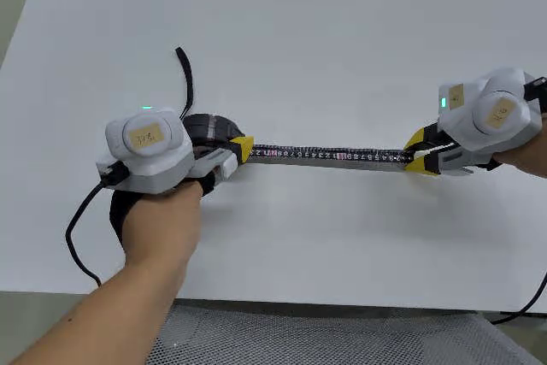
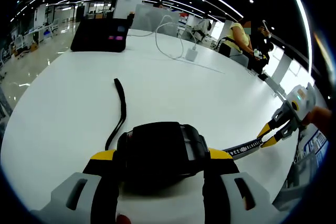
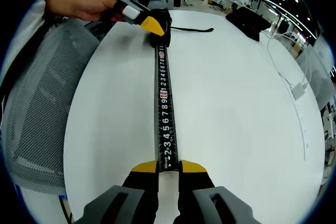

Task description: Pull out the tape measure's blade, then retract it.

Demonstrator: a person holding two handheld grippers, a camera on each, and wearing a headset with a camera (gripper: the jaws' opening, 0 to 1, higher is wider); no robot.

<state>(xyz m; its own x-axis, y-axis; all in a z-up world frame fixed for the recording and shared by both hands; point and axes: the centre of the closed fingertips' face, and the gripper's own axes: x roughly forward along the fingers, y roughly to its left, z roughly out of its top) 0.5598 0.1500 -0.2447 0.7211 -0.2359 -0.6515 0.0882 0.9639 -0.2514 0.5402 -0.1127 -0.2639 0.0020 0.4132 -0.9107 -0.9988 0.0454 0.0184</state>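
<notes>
- Tape measure case (image 1: 209,132): black and compact, at the near left of the white table (image 1: 342,40). Its wrist strap (image 1: 184,79) trails away across the top.
- Left gripper (image 1: 232,150): jaws closed around the case, one yellow tip on each flank. In the left gripper view the case sits squarely between them.
- Blade (image 3: 164,114): drawn out straight from the case to the right, running low over the table. Can't tell whether it rests on the surface or hangs just above it.
- Right gripper (image 3: 168,167): jaws drawn narrow, pinching the free end of the blade, with the lowest printed numbers just beyond the tips.
- Stage, by my reading: the pull-out looks done or close to it, and the retraction is not yet begun.
- Handling, judged: the blade is thin sprung steel, light and slick. It is stiff along its curve but quick to kink if twisted or folded, and probably sharp at the edges.
- Expect the spring to tug back, so a loose end would whip.
- Best hold: the case by its broad hard sides, the blade flat-on at the tip. Walk it home rather than let it go.
</notes>
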